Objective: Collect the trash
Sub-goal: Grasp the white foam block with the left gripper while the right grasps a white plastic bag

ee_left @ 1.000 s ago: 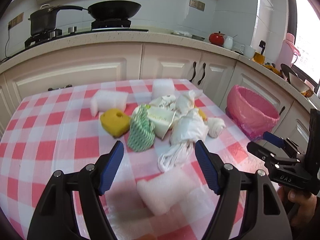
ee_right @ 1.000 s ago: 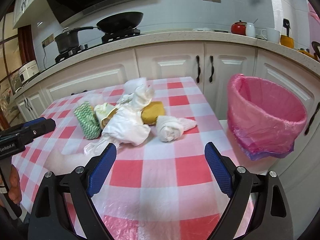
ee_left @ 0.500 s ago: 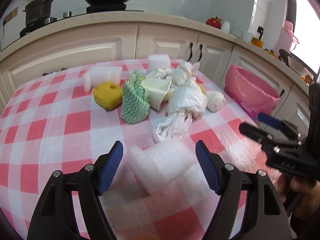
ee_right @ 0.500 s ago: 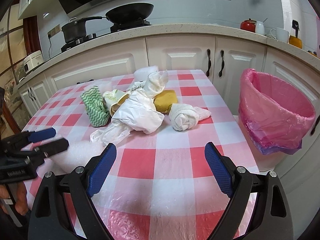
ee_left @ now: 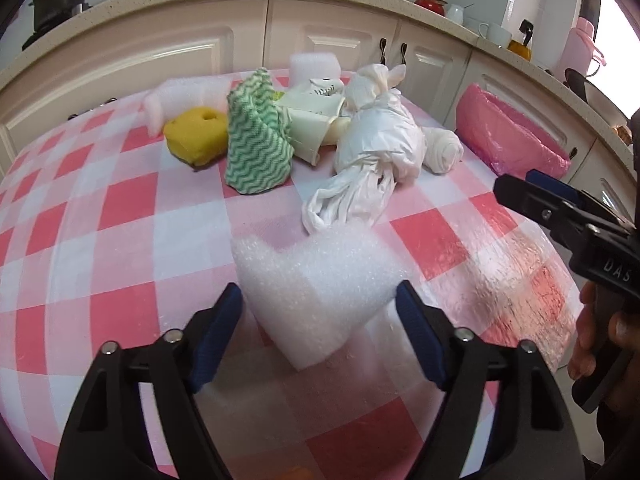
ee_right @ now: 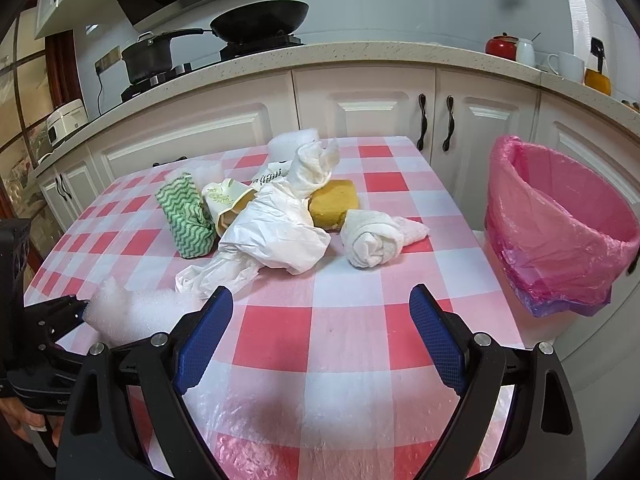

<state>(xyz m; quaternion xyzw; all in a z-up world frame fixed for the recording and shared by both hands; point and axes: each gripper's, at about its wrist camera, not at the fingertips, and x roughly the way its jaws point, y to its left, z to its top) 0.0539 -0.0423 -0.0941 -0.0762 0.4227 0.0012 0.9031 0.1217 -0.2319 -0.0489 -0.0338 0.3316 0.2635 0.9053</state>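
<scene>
Your left gripper (ee_left: 318, 312) is straddling a white foam piece (ee_left: 316, 280) on the checked tablecloth (ee_left: 120, 208). The blue fingers (ee_left: 216, 336) are spread wide, one on each side of the foam; the right pad looks to be touching its edge, the left one just beside it, and nothing is clamped. From the right wrist view the same foam (ee_right: 128, 312) is showing at the tip of the left gripper's black frame, near the table's left edge.

Your right gripper (ee_right: 320, 340) is hovering over the near part of the table, its fingers (ee_right: 204, 336) parted wide and holding nothing. In the left wrist view its black body (ee_left: 568, 216) is reaching in from the right, over the table's edge.

The rest of the trash is sitting in a heap toward the far side of the table:
- a green zigzag cloth (ee_left: 256, 140), standing up
- a yellow sponge (ee_left: 196, 140) just left of it
- a cream paper cup (ee_left: 312, 120), lying tilted against the cloth
- a knotted white plastic bag (ee_left: 372, 152), its tail trailing toward the foam piece
- a rolled white towel (ee_right: 376, 240) just beside the bag
- a second yellow sponge (ee_right: 334, 200), partly under the bag
- two more foam blocks (ee_left: 184, 94) at the back

The pink-lined bin (ee_right: 560, 228) is standing on the floor just off the table's right side.
</scene>
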